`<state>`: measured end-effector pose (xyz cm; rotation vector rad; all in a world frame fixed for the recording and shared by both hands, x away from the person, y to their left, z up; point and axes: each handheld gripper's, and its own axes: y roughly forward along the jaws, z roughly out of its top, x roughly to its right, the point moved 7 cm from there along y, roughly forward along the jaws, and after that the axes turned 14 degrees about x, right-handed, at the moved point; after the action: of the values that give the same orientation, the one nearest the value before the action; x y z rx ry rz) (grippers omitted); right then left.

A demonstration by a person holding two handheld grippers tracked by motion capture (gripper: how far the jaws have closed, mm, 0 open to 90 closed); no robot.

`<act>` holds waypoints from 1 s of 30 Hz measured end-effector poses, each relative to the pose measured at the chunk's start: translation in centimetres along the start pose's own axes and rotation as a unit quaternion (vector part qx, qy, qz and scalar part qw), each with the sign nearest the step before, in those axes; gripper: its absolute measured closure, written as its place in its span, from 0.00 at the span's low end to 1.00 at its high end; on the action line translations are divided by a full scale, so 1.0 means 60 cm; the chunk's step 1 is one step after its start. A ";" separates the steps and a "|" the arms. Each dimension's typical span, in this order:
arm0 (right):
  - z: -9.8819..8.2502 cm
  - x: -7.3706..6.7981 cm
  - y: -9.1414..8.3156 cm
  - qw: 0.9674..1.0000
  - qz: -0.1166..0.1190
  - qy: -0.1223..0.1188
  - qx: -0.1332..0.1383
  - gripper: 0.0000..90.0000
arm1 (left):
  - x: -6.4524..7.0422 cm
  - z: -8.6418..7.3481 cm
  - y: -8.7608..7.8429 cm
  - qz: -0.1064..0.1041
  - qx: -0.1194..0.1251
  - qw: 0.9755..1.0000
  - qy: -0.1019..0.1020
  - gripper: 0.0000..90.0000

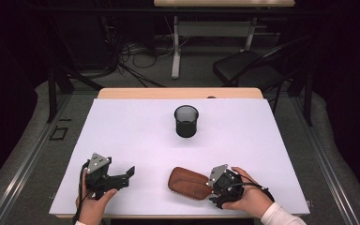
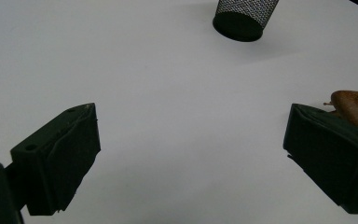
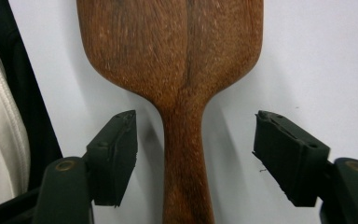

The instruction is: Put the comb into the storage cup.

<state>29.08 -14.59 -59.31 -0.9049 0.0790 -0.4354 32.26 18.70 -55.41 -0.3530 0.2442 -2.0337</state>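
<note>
Starting at the lower left of the high view, I have the left gripper [image 1: 127,174] parked low over the white desk [image 1: 136,136], its fingers [image 2: 60,156] spread wide with only bare surface between them. Up at centre frame stands the black mesh cup [image 1: 186,121], upright and well apart from everything else. Moving right, the wooden brush [image 1: 190,183] lies flat near the desk's front edge, back side up as far as I can tell, since smooth wood grain is what faces the camera. Its long axis runs roughly left to right across the frame, dipping slightly toward the lower right: the broad head points left, the handle points right into the right gripper [image 1: 213,190]. In the right gripper view the handle [image 3: 186,154] runs up the middle between wide-open fingers [image 3: 114,156], neither pad touching it. My worry is the closing: the handle looks smooth and narrow, and it sits a little nearer the left finger, so that pad could land first and swing the brush sideways. Gripping so far from the heavy head, I would also expect it to droop or twist once lifted.
</note>
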 end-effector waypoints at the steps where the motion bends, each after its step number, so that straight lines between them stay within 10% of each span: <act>1: 0.001 0.001 0.001 1.000 0.000 -0.002 0.001 0.38 | 0.000 0.000 0.000 0.000 0.000 1.000 0.000 0.04; 30: 0.004 0.002 0.013 1.000 0.017 0.012 -0.013 0.65 | 0.000 0.000 0.000 0.000 0.001 1.000 -0.003 0.04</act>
<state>29.49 -14.03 -59.76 -0.9230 0.1214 -0.4146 32.28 18.71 -55.41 -0.3573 0.2385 -2.0327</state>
